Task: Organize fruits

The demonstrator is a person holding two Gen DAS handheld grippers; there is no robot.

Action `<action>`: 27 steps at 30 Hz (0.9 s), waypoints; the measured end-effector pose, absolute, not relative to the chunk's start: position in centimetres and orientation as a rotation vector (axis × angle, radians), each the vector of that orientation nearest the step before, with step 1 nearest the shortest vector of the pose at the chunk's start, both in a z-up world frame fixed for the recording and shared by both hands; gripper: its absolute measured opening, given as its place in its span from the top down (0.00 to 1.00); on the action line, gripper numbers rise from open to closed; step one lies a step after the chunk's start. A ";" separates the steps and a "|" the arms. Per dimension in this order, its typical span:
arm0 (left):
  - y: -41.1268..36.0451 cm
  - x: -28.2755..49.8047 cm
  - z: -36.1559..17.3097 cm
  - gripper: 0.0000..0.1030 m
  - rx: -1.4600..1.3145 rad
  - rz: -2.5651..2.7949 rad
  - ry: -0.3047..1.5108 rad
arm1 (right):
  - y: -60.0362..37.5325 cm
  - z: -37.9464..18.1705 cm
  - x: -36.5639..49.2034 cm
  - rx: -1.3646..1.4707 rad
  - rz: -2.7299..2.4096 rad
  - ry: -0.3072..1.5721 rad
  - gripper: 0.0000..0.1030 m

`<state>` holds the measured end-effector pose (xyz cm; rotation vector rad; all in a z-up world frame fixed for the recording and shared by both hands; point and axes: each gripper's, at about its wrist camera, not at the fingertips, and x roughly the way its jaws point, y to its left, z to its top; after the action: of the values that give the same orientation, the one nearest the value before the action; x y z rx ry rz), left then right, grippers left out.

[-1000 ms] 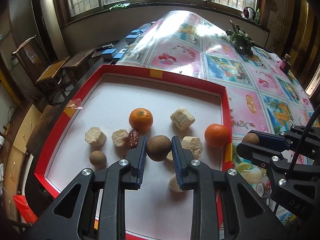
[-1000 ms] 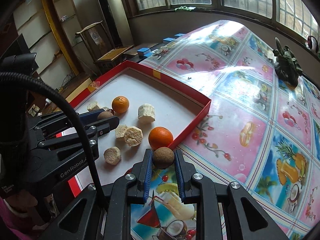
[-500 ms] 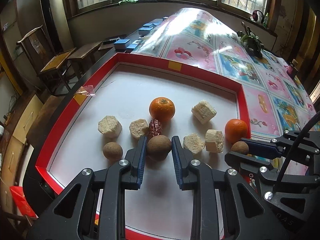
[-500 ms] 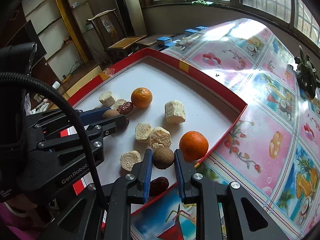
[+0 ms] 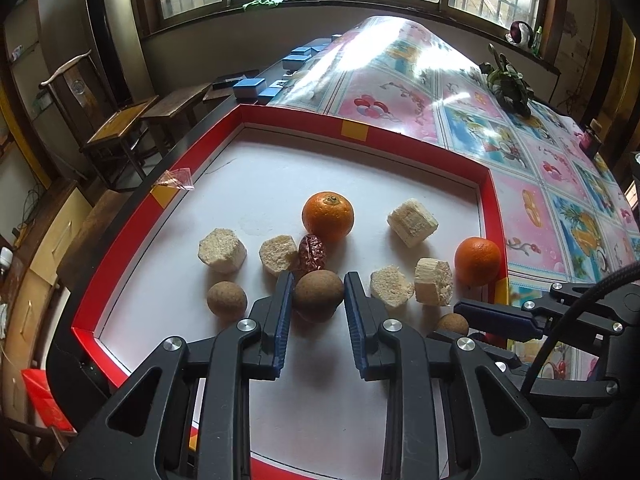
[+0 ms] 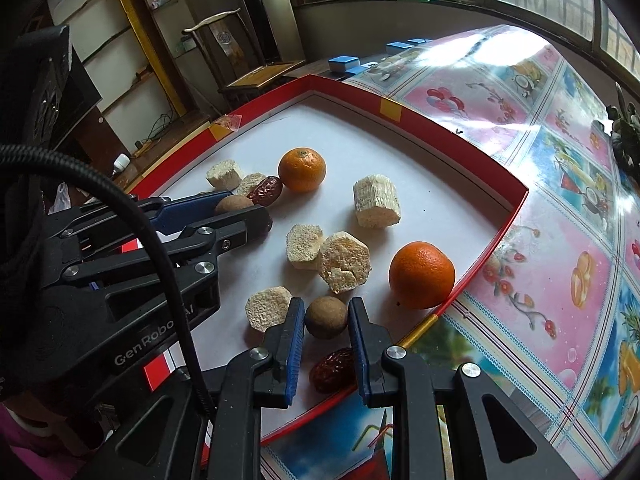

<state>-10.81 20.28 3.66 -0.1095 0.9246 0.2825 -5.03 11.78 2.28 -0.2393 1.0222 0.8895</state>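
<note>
In the left wrist view, the left gripper [image 5: 318, 294] has its ribbed blue pads closed against a round, matte brown fruit [image 5: 319, 295] with a rough, dull skin, held over the white floor of the red-rimmed tray [image 5: 416, 142]. Just beyond the fingers lies a wrinkled, glossy red date [image 5: 312, 253], touching a pale, fibrous cut chunk [image 5: 278, 255] on its left. Further left sits another crumbly hexagonal chunk [image 5: 222, 250], and near it a smaller brown ball [image 5: 227, 299]. A dimpled orange [image 5: 328, 216] stands behind the date. To the right are three more pale chunks; a second orange [image 5: 477, 261] rests against the tray's right wall. The right gripper [image 5: 456, 322] enters low on the right, with a small brown fruit at its tip.

In the right wrist view, the right gripper [image 6: 325, 318] is clamped on a small round brown fruit [image 6: 326, 317], dusty and smooth, just above the tray's near right corner. A second shrivelled date [image 6: 333, 370] lies beneath it on the tray. A porous chunk [image 6: 267, 308] sits just left of the fingers, and two more chunks touch each other beyond. The smooth-skinned orange [image 6: 422, 275] sits by the thin red wall. The glossy patterned tablecloth [image 6: 560, 208] spreads to the right.
</note>
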 end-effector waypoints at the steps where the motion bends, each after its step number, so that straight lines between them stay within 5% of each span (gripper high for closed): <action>1: 20.3 -10.8 3.6 0.69 -0.109 0.287 0.928 | 11.7 2.4 -5.0 -0.237 0.890 1.018 0.79; 3: 20.3 -10.9 3.5 0.56 -0.122 0.284 0.928 | 11.4 2.6 -5.2 -0.232 0.891 1.011 0.76; 10: 20.0 -11.7 4.0 0.38 -0.119 0.300 0.887 | 9.5 4.0 -6.0 -0.188 0.827 0.951 0.72; 27: 19.0 -13.7 5.7 0.30 -0.105 0.376 0.814 | 6.8 5.1 -7.4 -0.078 0.700 0.839 0.57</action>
<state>-13.67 19.02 5.68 -0.1052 0.8142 0.3761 -7.36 6.84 5.12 -0.0776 0.8388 0.7004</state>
